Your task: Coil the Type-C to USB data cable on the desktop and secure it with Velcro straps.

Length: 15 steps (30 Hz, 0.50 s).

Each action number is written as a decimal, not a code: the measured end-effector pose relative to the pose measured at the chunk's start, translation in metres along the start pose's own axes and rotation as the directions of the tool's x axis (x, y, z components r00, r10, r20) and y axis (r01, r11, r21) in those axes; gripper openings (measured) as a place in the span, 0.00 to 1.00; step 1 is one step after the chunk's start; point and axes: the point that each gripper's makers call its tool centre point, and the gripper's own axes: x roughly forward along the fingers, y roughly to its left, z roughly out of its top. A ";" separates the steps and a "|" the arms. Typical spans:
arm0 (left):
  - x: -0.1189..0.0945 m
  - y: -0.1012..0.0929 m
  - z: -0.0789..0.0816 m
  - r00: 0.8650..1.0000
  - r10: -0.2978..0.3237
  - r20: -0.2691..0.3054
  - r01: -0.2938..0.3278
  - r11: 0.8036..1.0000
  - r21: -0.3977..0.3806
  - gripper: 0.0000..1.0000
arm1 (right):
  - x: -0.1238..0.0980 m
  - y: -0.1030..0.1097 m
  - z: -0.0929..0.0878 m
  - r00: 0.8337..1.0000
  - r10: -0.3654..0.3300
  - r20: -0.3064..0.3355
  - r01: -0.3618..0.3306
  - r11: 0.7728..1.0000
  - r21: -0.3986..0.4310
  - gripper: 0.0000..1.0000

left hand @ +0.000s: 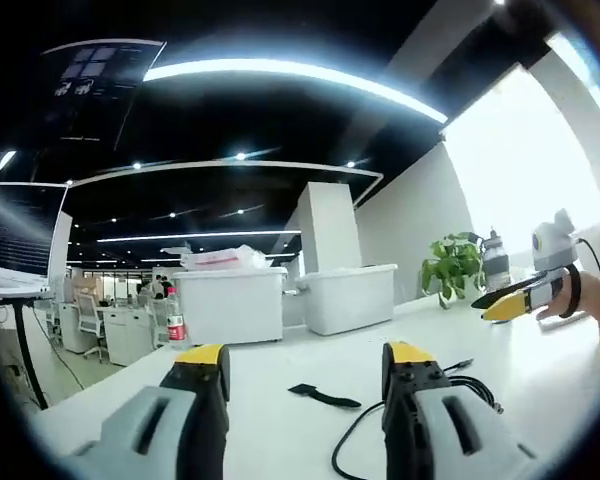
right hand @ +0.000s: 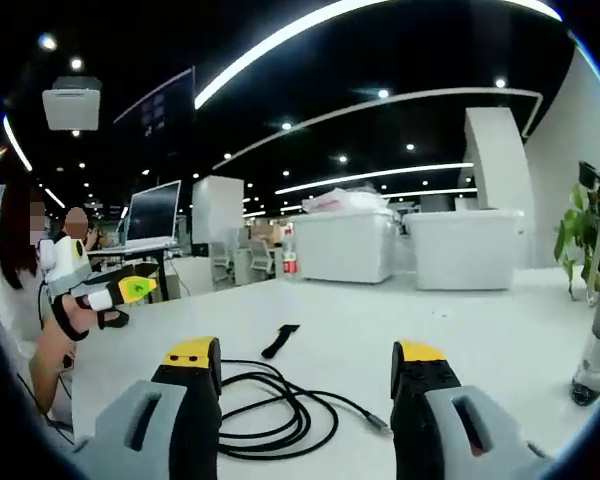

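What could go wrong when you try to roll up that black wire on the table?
The thin black data cable lies in loose loops on the white desktop, so grabbing one strand might drag or tangle the rest. The small black Velcro strap lies flat, apart from the cable, and may be hard for wide yellow-tipped jaws to pinch. Both the left gripper and right gripper are open and hold nothing; the coil could spring apart before strapping.

Two white bins (left hand: pixel 285 302) on the white table (left hand: pixel 540 370), potted plant (left hand: pixel 452 266), monitor (right hand: pixel 152 214)
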 end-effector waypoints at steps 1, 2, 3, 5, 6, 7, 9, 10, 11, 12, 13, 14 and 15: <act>0.002 -0.001 0.001 1.000 -0.011 0.002 0.011 1.000 -0.001 0.63 | 0.002 0.000 -0.001 1.000 0.007 -0.008 -0.007 1.000 -0.004 0.68; 0.004 -0.002 0.001 1.000 -0.020 0.002 0.020 1.000 -0.001 0.63 | 0.004 0.000 -0.002 1.000 0.014 -0.017 -0.015 1.000 -0.012 0.68; 0.006 -0.004 0.001 0.999 -0.033 0.002 0.033 0.999 -0.006 0.63 | 0.006 0.001 -0.004 0.999 0.023 -0.026 -0.023 1.000 -0.018 0.69; 0.010 -0.006 -0.001 0.998 -0.063 -0.003 0.062 0.998 -0.022 0.63 | 0.010 0.005 -0.003 0.998 0.060 -0.025 -0.061 0.997 -0.038 0.72; 0.012 -0.006 -0.001 0.998 -0.068 -0.002 0.068 0.997 -0.034 0.62 | 0.011 0.007 -0.004 0.997 0.074 -0.029 -0.076 0.996 -0.052 0.74; 0.013 -0.003 -0.001 0.998 -0.060 0.002 0.060 0.997 -0.042 0.61 | 0.013 0.007 -0.007 0.995 0.083 -0.051 -0.086 0.994 -0.073 0.74; 0.014 -0.001 -0.001 0.998 -0.061 0.004 0.061 0.998 -0.034 0.58 | 0.016 0.008 -0.009 0.993 0.095 -0.068 -0.102 0.989 -0.110 0.72; 0.016 -0.001 -0.002 0.997 -0.074 -0.004 0.073 0.997 -0.033 0.58 | 0.017 0.009 -0.009 0.992 0.103 -0.076 -0.112 0.985 -0.131 0.70; 0.017 -0.003 -0.003 0.996 -0.090 -0.011 0.089 0.995 -0.032 0.59 | 0.018 0.007 -0.012 0.990 0.103 -0.097 -0.117 0.981 -0.152 0.68; 0.018 -0.005 -0.005 0.994 -0.110 -0.020 0.109 0.993 -0.034 0.59 | 0.019 0.006 -0.014 0.988 0.104 -0.118 -0.123 0.978 -0.168 0.66; 0.019 -0.008 -0.008 0.991 -0.130 -0.033 0.129 0.991 -0.035 0.59 | 0.021 0.007 -0.015 0.985 0.117 -0.127 -0.139 0.975 -0.175 0.65; 0.021 -0.011 -0.010 0.988 -0.150 -0.046 0.148 0.988 -0.039 0.59 | 0.023 0.009 -0.017 0.981 0.137 -0.140 -0.160 0.971 -0.176 0.65; 0.023 -0.013 -0.013 0.985 -0.164 -0.057 0.162 0.986 -0.044 0.59 | 0.024 0.010 -0.021 0.974 0.154 -0.167 -0.180 0.971 -0.159 0.63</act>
